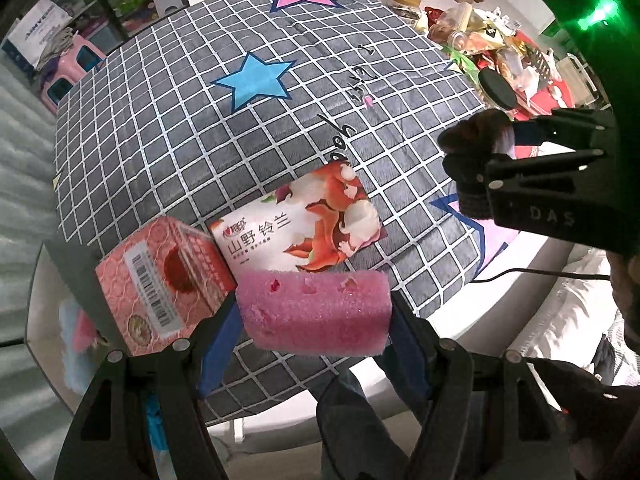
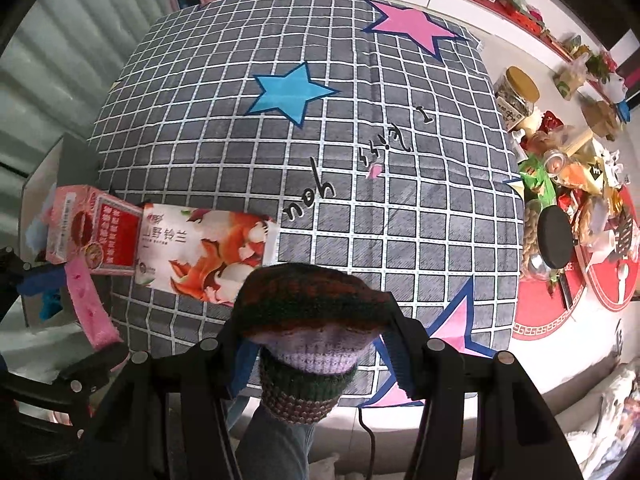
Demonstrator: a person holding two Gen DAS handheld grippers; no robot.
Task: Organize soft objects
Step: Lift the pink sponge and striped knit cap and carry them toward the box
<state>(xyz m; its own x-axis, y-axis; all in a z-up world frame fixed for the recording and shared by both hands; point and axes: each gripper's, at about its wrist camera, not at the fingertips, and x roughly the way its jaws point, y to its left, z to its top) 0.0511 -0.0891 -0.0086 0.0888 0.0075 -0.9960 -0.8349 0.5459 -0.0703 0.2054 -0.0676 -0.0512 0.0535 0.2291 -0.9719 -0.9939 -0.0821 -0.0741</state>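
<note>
We see pink sponge (image 1: 316,312), grey white-grid cloth (image 1: 200,128) with pink/blue stars, striped maroon-green-lilac knit (image 2: 312,320), pink-red box (image 1: 160,280).

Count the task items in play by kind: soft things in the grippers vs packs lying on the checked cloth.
Pink sponge, in left gripper: 1
Knitted piece, in right gripper: 1
Tissue pack: 1
Pink box: 1
Total: 4
</note>
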